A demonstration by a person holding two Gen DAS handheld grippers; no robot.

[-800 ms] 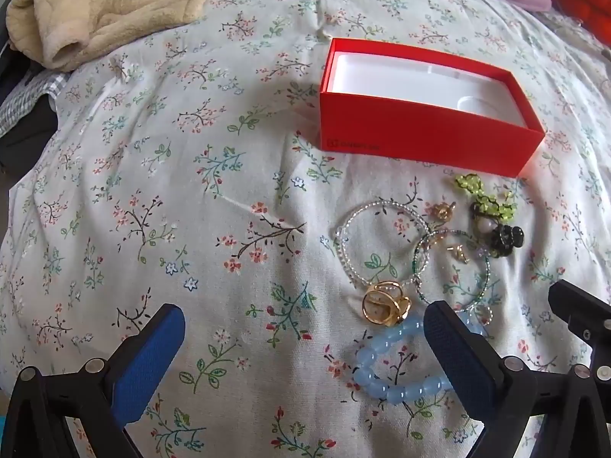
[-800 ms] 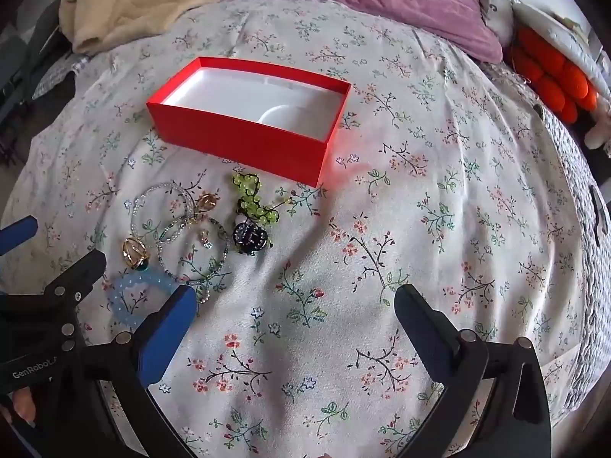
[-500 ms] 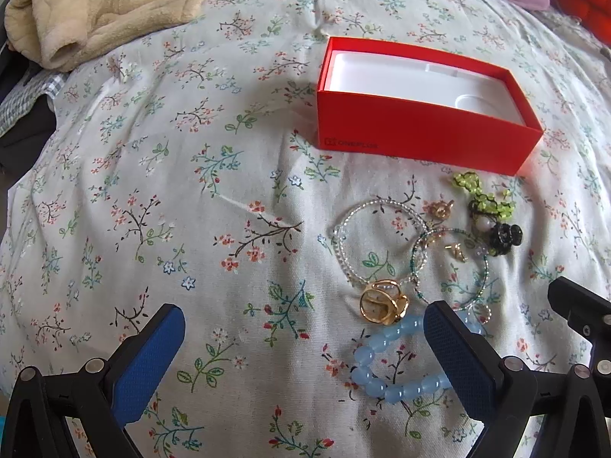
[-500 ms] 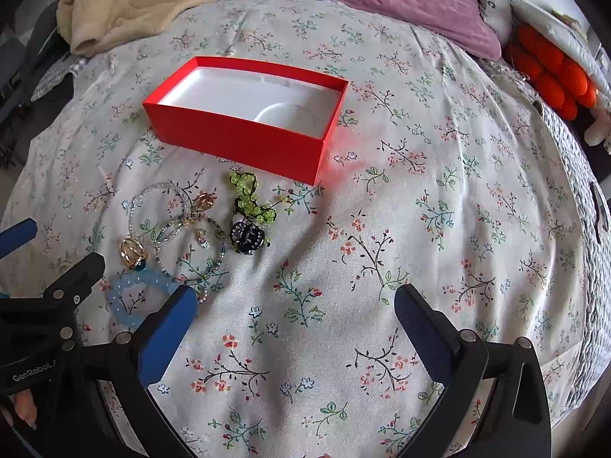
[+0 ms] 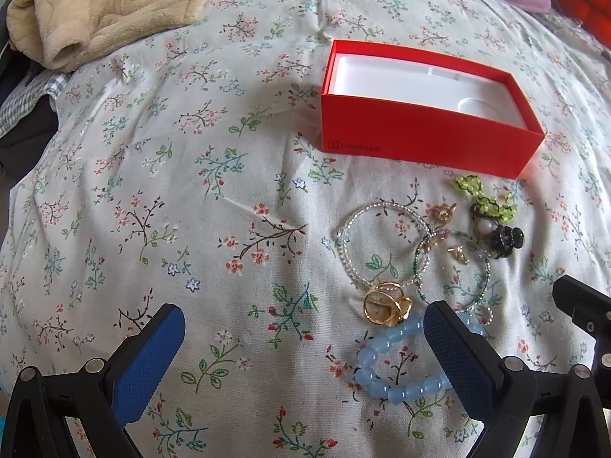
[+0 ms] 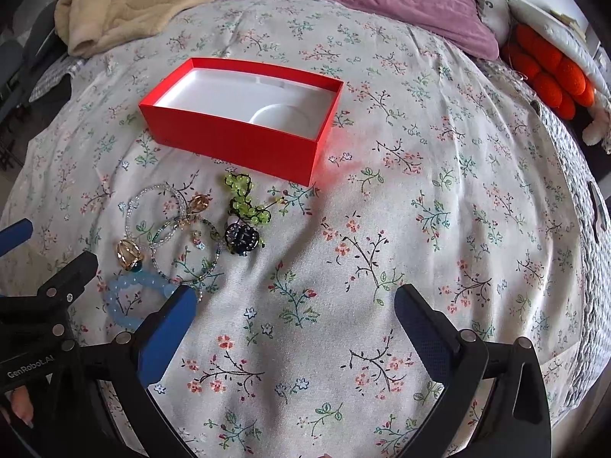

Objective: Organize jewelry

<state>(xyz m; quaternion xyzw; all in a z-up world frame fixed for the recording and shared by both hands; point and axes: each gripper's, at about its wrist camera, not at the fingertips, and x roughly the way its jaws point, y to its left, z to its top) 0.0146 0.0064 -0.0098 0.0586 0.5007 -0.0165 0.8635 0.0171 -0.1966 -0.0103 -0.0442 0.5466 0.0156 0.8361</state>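
Pale blue beaded bracelet (image 5: 397, 366) lies beneath left gripper's (image 5: 303, 337) right finger; both grippers, right (image 6: 294, 318) included, gape empty.

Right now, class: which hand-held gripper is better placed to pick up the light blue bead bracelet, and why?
Left. The left hand-held gripper stands open with one finger already over the light blue bead bracelet. The right hand-held gripper, also open, frames bare floral bedsheet, the bracelet off to its side.

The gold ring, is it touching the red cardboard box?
Apart. The left wrist view shows flowered bedsheet between the gold ring and red cardboard box.
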